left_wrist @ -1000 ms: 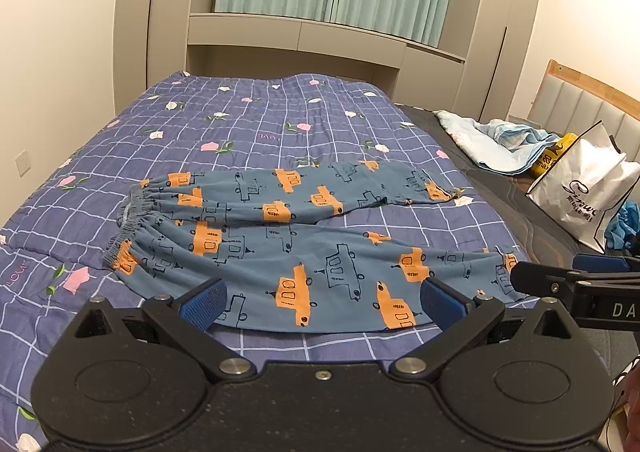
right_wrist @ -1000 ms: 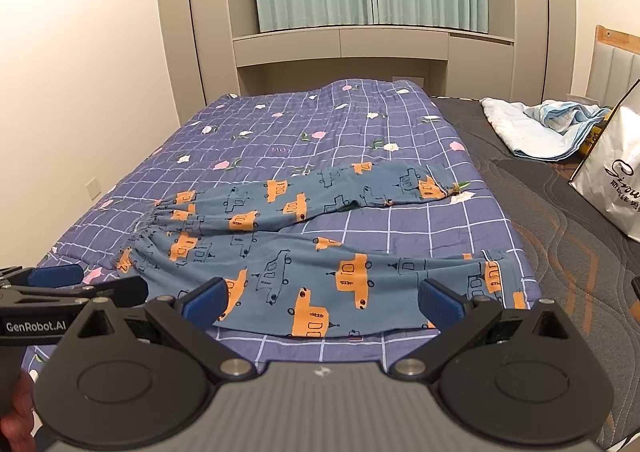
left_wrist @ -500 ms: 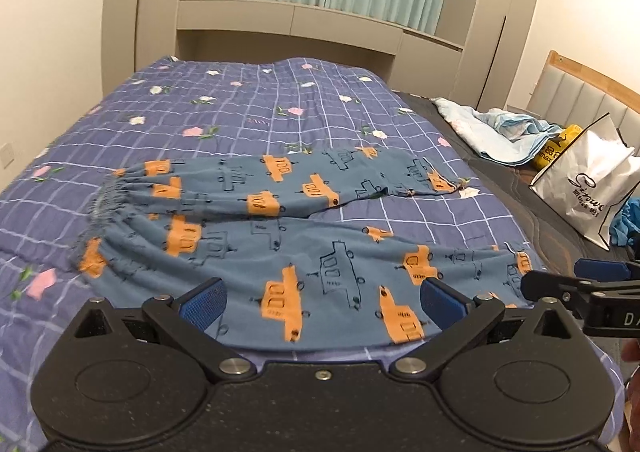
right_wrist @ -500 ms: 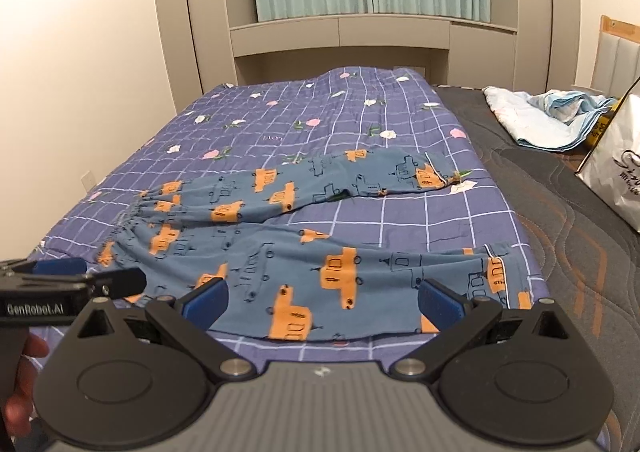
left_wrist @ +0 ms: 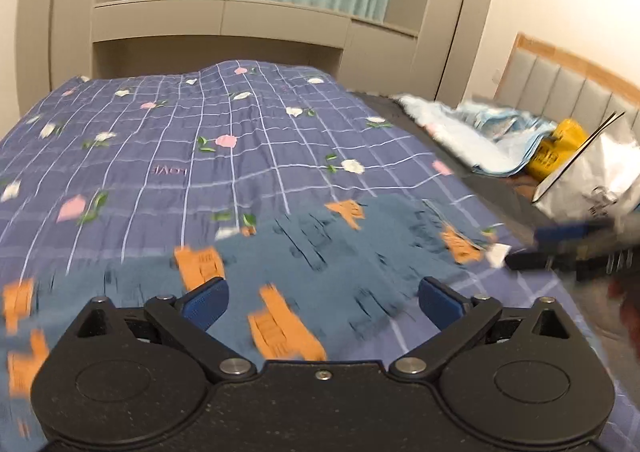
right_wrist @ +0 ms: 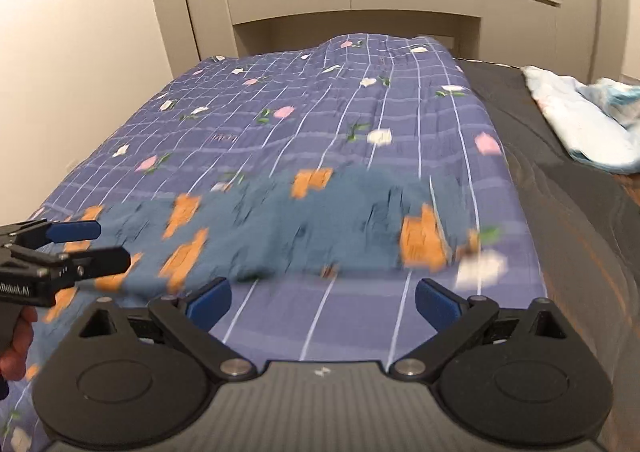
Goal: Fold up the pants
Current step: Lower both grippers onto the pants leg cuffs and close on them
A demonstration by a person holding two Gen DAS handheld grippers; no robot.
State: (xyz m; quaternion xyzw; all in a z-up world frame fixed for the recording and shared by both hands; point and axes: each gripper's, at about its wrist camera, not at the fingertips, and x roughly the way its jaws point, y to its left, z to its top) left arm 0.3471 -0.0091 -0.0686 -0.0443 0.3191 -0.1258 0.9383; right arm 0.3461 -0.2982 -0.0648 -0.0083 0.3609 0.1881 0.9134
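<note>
Pants: car-print pants (left_wrist: 320, 272) lie flat on the checked quilt (left_wrist: 180, 131), far leg ahead of me.
Left gripper (left_wrist: 322, 298): jaws wide, just closing slightly, nothing between them.
Right gripper (right_wrist: 323, 298): wide, empty.
Advice: I should slow, then pinch the far leg's edge at two spread points.

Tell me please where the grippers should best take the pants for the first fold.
Probably the far leg of the pants: it lies flat and spread lengthwise across the quilt. Come from above, open left gripper toward the waist, open right gripper toward the cuff.
</note>
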